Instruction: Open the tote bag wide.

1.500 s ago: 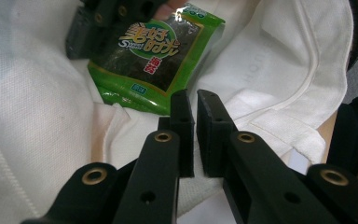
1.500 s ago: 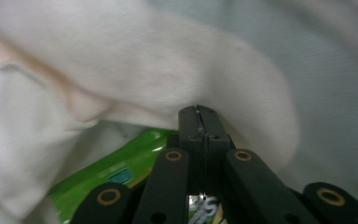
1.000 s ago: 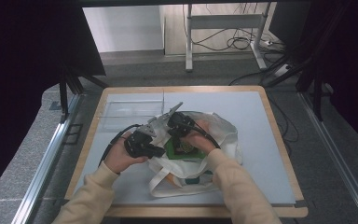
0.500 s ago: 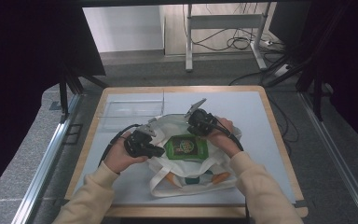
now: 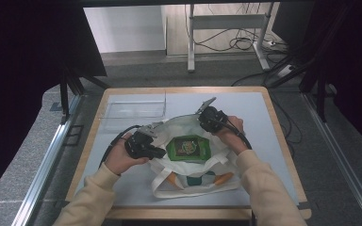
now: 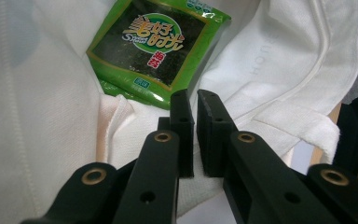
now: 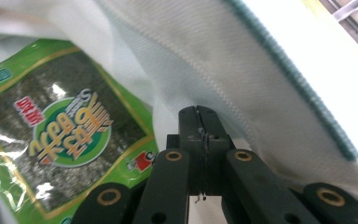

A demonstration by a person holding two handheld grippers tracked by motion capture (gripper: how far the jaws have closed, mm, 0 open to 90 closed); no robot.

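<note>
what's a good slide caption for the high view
Two handheld grippers, left and right, spread a white tote bag around a green seaweed packet.

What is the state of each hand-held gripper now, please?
Left hand-held gripper: closed on the white bag edge.
Right hand-held gripper: closed, pinching the white bag's fabric.

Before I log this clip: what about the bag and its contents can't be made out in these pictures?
- High view: tote bag interior beneath the green seaweed packet, hidden by the packet.
- High view: printing on the packet, too small.
- Right gripper view: whether the right gripper pinches cloth; jaws meet, contact unclear.
- Left gripper view: packet's lower edge, behind the left gripper.
</note>
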